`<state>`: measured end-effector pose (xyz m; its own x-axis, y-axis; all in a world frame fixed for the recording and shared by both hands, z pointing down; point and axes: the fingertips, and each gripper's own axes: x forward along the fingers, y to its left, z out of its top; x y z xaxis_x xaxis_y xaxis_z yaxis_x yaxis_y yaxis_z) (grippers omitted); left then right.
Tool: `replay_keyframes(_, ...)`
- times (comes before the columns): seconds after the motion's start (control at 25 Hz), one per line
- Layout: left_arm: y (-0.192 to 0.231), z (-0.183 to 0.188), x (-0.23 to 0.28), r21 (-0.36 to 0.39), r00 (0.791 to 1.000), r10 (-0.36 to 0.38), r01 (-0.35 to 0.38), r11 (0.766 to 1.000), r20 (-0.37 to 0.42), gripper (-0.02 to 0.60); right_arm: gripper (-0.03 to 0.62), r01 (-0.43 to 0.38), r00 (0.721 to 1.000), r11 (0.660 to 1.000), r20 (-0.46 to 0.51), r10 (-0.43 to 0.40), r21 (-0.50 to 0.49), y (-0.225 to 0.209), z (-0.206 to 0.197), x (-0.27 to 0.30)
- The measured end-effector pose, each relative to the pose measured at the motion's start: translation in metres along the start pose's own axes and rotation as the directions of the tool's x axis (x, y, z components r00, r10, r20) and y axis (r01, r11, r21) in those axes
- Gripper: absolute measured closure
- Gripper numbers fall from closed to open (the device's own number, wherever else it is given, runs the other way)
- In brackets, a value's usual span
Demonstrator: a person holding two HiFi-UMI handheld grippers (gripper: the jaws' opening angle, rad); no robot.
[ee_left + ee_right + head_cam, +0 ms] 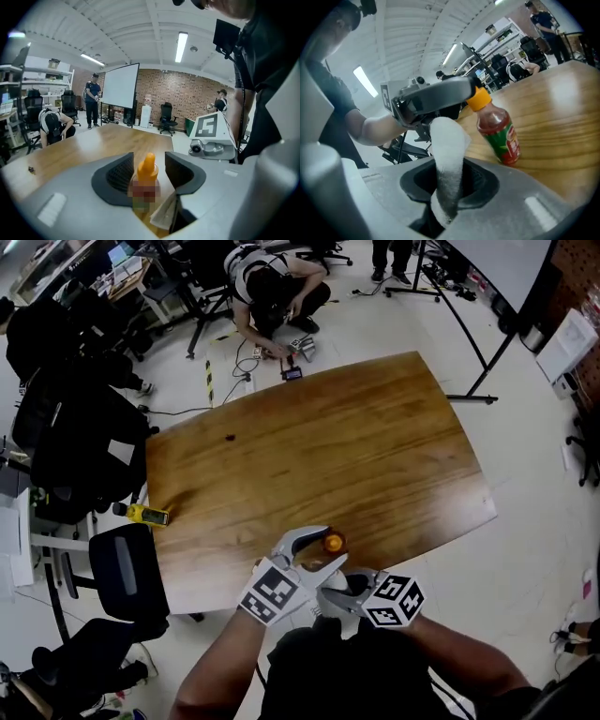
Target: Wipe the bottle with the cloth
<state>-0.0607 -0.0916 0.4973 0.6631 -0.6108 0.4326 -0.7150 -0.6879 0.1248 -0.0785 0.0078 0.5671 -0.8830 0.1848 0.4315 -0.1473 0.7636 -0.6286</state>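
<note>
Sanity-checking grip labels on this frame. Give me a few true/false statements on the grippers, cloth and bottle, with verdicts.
1. The right gripper is shut on the white cloth. True.
2. The left gripper clamps the bottle. False: its jaws stand apart on either side of the bottle, not pressing on it.
3. The bottle's cap is blue. False: it is orange.
4. The bottle stands on the wooden table. True.

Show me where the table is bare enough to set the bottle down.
Bare: nearly all the table, from the dark speck to the right edge. Crowded: near edge only, with bottle, left gripper and right gripper.
</note>
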Motion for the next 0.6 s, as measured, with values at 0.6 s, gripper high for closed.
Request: replay_keyframes(0.6,0.004,-0.004,0.004,-0.052,1.000,0.024,-0.024,0.998,0.000,0.437,0.517,-0.122,0.963,0.906,0.269,0.009,0.405,-0.036,0.035,0.032)
